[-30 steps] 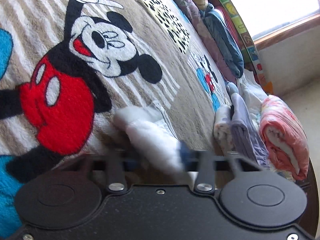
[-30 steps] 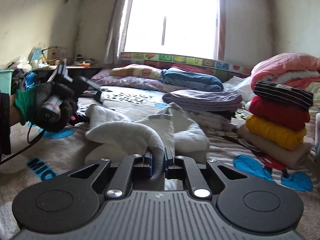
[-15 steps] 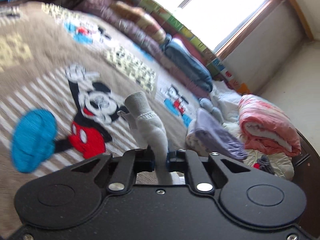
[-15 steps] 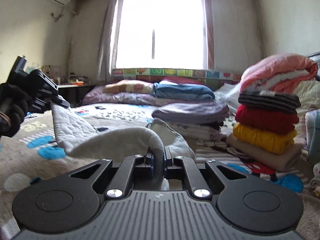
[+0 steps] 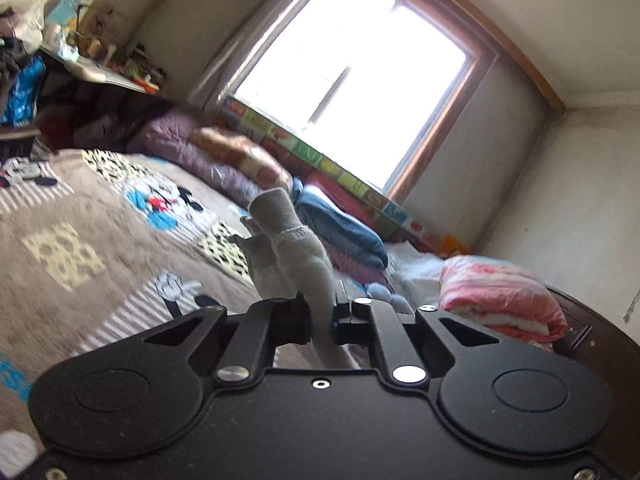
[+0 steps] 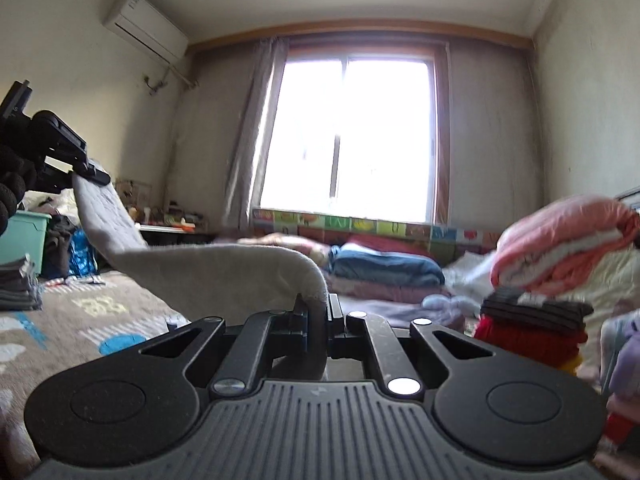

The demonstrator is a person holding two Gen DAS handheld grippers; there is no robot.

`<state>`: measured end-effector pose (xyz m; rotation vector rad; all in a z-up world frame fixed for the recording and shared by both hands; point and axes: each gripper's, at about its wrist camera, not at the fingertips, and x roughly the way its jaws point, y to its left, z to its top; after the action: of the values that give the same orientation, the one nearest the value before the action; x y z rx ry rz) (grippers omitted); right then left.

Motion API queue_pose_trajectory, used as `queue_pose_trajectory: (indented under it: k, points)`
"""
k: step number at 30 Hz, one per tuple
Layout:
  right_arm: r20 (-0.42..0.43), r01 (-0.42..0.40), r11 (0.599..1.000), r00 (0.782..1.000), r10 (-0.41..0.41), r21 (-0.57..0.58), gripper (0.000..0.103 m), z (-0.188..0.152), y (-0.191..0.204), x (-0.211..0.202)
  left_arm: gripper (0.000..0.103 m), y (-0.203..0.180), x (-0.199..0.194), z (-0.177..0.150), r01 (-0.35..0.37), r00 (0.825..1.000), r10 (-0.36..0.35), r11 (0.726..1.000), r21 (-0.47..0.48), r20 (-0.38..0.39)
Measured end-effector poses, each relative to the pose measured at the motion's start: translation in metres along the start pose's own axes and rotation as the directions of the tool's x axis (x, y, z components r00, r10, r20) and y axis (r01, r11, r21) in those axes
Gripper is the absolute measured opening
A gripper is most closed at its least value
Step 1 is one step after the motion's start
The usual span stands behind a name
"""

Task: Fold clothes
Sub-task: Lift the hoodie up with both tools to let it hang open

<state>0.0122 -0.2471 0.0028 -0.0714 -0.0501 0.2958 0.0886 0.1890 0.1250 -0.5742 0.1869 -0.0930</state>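
A pale grey fleece garment (image 6: 208, 276) hangs stretched in the air between both grippers, above the bed. My right gripper (image 6: 318, 320) is shut on one edge of it, low in the right wrist view. At the far left of that view my left gripper (image 6: 90, 174), held by a gloved hand (image 6: 12, 176), pinches the other end higher up. In the left wrist view my left gripper (image 5: 322, 312) is shut on a bunched fold of the same garment (image 5: 292, 248), which sticks up past the jaws.
A cartoon-mouse blanket (image 5: 80, 248) covers the bed. Folded clothes are stacked at the right (image 6: 532, 332), with a pink quilt (image 6: 568, 248) on top. Pillows and a blue quilt (image 6: 384, 268) lie under the window. A cluttered desk (image 5: 100, 68) and teal bin (image 6: 24, 236) stand at the left.
Both grippers have risen with the garment, the left one far more. The garment has left the blanket and now spans the air between them. Both views tilted up toward the window.
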Motion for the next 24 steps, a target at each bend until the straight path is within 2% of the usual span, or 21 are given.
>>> queue_pose_trajectory:
  k: [6,11,15,19,24]
  points:
    - [0.069,-0.091,0.996,0.993,0.092,-0.018,0.01,0.041,0.022,0.003,0.005,0.0,-0.046,0.041,-0.031,0.995,0.027,0.998,0.046,0.098]
    - [0.12,-0.184,0.983,0.975,0.186,-0.021,0.01,0.073,0.047,0.008,0.005,0.004,-0.077,0.079,-0.085,0.982,0.071,0.994,0.075,0.174]
    - [0.142,-0.249,0.969,0.959,0.246,0.004,0.009,0.091,0.062,0.014,0.005,0.001,-0.102,0.097,-0.104,0.969,0.078,0.99,0.097,0.236]
    - [0.115,-0.282,0.956,0.956,0.271,0.086,0.009,0.089,0.058,0.028,0.005,-0.001,-0.096,0.092,-0.129,0.971,0.1,0.984,0.122,0.218]
    - [0.055,-0.251,0.957,0.968,0.246,0.148,0.009,0.057,0.036,0.029,0.005,0.013,-0.06,0.058,-0.126,0.987,0.113,0.986,0.106,0.118]
